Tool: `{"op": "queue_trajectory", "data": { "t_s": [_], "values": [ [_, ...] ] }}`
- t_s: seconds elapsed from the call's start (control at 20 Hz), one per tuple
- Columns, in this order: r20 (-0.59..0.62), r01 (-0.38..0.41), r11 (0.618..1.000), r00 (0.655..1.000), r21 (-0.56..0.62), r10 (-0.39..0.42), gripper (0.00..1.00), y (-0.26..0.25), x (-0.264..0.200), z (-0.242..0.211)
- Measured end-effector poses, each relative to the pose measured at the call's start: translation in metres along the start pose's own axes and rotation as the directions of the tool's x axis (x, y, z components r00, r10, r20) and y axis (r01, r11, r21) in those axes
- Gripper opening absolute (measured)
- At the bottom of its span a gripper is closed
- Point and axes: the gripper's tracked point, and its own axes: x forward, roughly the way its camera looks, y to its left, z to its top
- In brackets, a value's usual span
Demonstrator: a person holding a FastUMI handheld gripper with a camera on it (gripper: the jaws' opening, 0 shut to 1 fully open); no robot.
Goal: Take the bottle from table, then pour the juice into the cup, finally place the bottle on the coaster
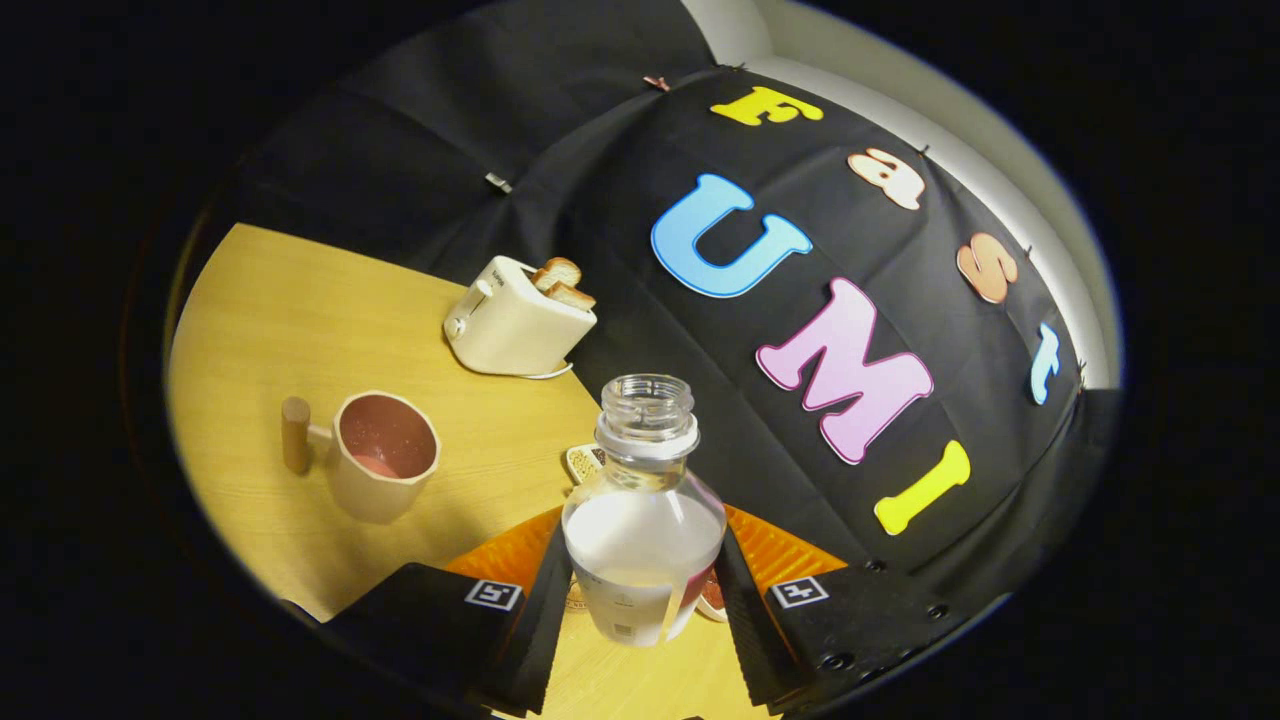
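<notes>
a: where's the bottle (643,520)?
b: upright between the two fingers of the gripper (643,590), cap off, open mouth up. both fingers (545,610) press against its lower sides, so the grip is closed on it. there's pale liquid inside, up to about the shoulder.
a: is it on the table (300,310) or lifted?
b: can't tell, its base is hidden between the fingers.
a: and the cup (383,455)?
b: it sits on the wooden table, off to the left of the bottle and apart from it, wooden handle pointing away from the bottle. its inside is pinkish.
a: coaster (584,462)?
b: a small patterned piece peeks out just behind the bottle's left shoulder; it's mostly hidden.
a: anything else?
b: a cream toaster (515,325) with two slices of toast (562,282), beyond the cup, near the black cloth wall.
</notes>
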Motion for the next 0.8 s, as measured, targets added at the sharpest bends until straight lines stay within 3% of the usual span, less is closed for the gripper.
{"op": "queue_trajectory", "data": {
  "t_s": [0.35,0.8],
  "values": [
    [-0.006,-0.023,0.976,1.0,-0.219,0.022,0.75,0.026,0.017,0.004],
    [0.015,-0.061,0.86,0.997,-0.506,0.079,0.74,0.066,0.034,0.009]
  ]
}}
